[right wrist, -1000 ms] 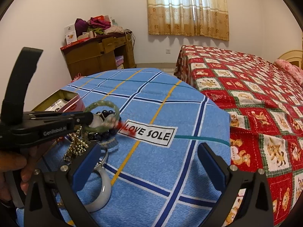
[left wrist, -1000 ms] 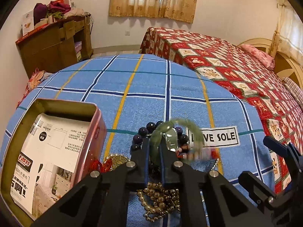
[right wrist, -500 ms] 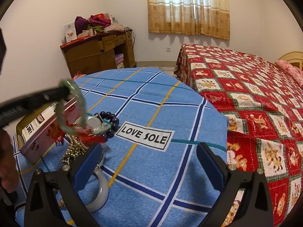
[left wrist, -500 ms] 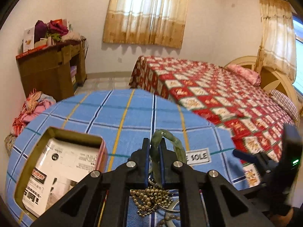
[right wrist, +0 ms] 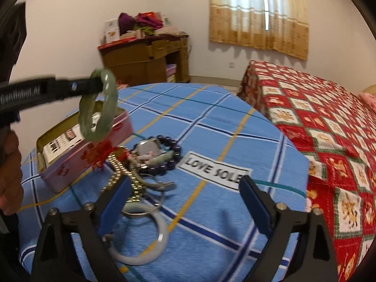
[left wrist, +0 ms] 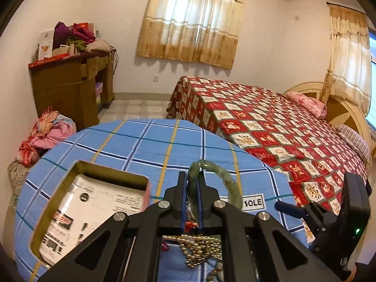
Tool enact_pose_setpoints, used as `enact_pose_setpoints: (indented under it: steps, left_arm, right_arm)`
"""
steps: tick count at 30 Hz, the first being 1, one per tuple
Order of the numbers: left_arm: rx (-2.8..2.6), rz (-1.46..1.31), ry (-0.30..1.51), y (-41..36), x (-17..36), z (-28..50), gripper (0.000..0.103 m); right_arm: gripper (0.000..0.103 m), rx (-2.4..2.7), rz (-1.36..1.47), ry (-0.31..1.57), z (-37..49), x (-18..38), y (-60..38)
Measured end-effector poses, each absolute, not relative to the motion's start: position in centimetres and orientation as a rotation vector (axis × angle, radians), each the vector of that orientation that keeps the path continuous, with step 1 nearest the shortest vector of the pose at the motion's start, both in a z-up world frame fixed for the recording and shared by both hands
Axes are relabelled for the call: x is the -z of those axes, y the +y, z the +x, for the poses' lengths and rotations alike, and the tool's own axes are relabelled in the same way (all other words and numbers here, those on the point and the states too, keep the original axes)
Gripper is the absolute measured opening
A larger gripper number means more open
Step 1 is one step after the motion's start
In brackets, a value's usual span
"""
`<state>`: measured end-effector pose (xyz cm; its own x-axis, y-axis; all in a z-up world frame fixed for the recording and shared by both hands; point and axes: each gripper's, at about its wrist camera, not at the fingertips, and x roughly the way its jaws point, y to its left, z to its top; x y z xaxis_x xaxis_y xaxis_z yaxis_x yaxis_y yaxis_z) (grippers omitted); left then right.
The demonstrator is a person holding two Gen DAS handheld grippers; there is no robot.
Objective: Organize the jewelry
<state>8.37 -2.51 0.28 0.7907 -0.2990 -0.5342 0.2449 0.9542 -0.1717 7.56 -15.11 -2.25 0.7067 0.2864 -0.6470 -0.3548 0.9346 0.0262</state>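
— Bedroom behind, with a red patterned bed (left wrist: 270,129), tan curtains (left wrist: 192,21) and a brown cabinet (left wrist: 68,91); what lies under you?

— Blue checked cloth with yellow and navy lines covers my round worktop (right wrist: 211,129), soft and woven, with a white "LOVE SOLE" label (right wrist: 215,170) stitched on it.

— And the left gripper (left wrist: 192,188)?

— My left fingers are clenched on the green bangle (right wrist: 98,105), a smooth, glossy, mottled jade-like ring. I grip it at its top edge, so the ring hangs on edge in the air, its long axis running almost straight down, the lower edge above the tin (right wrist: 82,150) near the tin's long side.

— The tin?

— Open, rectangular, rounded corners, pink outside with red flowers, gold metal inside, printed paper (left wrist: 89,213) lying flat in it. Its long axis runs away from me, toward the cabinet.

— The rest of the jewelry?

— Heaped beside the tin: a red tassel (right wrist: 101,155), a gold bead chain (right wrist: 122,174), a dark purple bead bracelet (right wrist: 164,157) ringing some pale pieces, and a milky white bangle (right wrist: 150,242) lying flat nearest me.

— The right gripper (right wrist: 185,204)?

— My right fingers are spread wide, blue pads facing each other, grasping nothing, above the cloth with the white bangle beneath the left-hand one.
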Motion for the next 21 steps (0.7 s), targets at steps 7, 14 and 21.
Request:
enact_pose_setpoints:
  steps: [7,14,21]
  left_arm:
    - [0.194,-0.078,0.593,-0.6,0.2,8.8,0.006]
    - [0.166,-0.075,0.615,0.4,1.4,9.5,0.006]
    - [0.177,-0.082,0.618,0.6,1.6,9.4,0.006]
  right_arm:
    - [0.087,-0.434,-0.196,0.7,9.2,2.0,-11.2]
    - [0.074,-0.446,-0.14,0.838,12.6,3.5,-11.0]
    - [0.067,-0.507,-0.107,0.92,14.0,3.8,-10.8]
